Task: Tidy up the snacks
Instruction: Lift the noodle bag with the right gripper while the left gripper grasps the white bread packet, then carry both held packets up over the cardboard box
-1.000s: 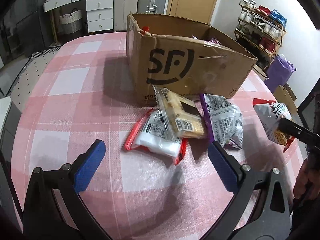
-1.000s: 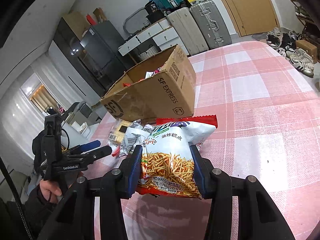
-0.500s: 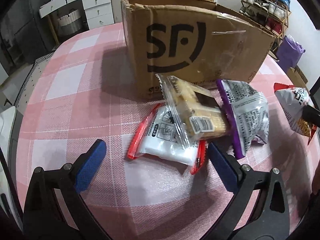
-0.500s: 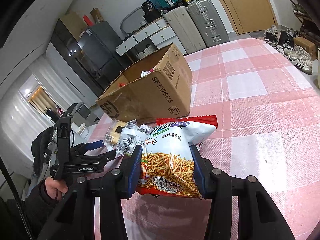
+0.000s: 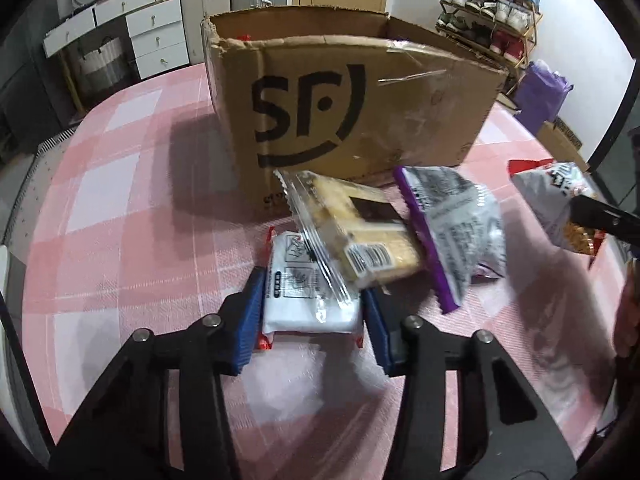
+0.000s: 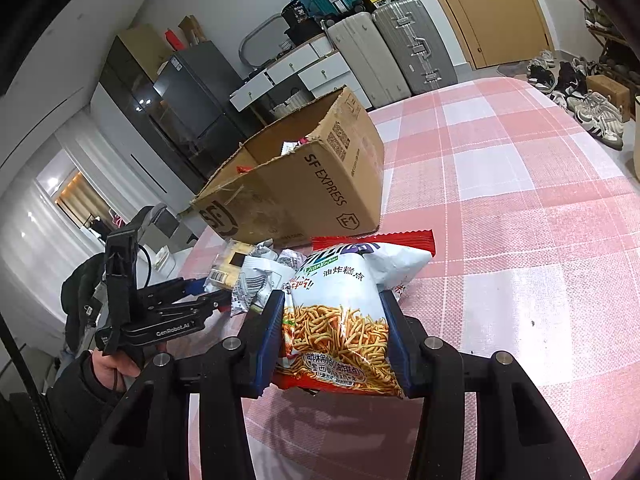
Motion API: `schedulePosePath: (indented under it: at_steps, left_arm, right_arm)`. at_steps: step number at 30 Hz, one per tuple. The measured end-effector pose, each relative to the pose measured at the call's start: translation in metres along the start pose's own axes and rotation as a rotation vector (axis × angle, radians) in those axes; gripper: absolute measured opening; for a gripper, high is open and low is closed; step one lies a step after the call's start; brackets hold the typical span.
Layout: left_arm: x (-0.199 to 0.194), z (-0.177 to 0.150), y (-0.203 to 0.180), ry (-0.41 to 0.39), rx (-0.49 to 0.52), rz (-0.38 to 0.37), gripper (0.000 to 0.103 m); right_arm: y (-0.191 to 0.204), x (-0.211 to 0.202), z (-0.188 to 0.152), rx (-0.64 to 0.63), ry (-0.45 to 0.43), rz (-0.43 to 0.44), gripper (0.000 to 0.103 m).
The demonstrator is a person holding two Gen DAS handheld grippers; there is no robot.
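The left gripper (image 5: 310,312) has its blue fingers (image 5: 249,312) clamped on either side of the white packet w/ red edges (image 5: 308,300), which lies flat on the pink-checked tabletop (image 5: 120,208). The packet's long axis runs straight away from the fingers, toward the SF box (image 5: 352,100) right behind it. The catch: a clear-wrapped cake pack (image 5: 356,232) sits on the packet's far end, leaning over it, and a grey bag w/ purple seam (image 5: 452,228) lies just beside that, to the right.

The right gripper (image 6: 334,336) is closed on the fried-sticks bag (image 6: 344,308), held upright and off the tabletop (the box stands ahead and left of it).

So for the left, prob. a lift up and forward over the near wall; the cake pack will likely slide off as it goes. The left is nearer the box's front face, the right nearer its side.
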State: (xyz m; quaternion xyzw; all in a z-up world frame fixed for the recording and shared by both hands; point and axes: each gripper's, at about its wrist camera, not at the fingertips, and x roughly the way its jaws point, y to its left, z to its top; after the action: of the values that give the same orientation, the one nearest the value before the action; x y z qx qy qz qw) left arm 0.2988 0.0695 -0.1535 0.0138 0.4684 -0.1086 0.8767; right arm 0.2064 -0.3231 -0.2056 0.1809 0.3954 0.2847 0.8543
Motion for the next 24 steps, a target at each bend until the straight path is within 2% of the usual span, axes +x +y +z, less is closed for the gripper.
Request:
schedulePosePath:
  at_steps: [13, 24]
  left_arm:
    - [-0.015, -0.015, 0.005, -0.007, -0.019, 0.008, 0.043]
    - [-0.066, -0.021, -0.004, -0.08, -0.036, 0.015, 0.043]
  right_arm:
    - [0.017, -0.01, -0.002, -0.025, -0.015, 0.007, 0.047]
    - [0.035, -0.024, 0.002, -0.063, -0.043, 0.025, 0.047]
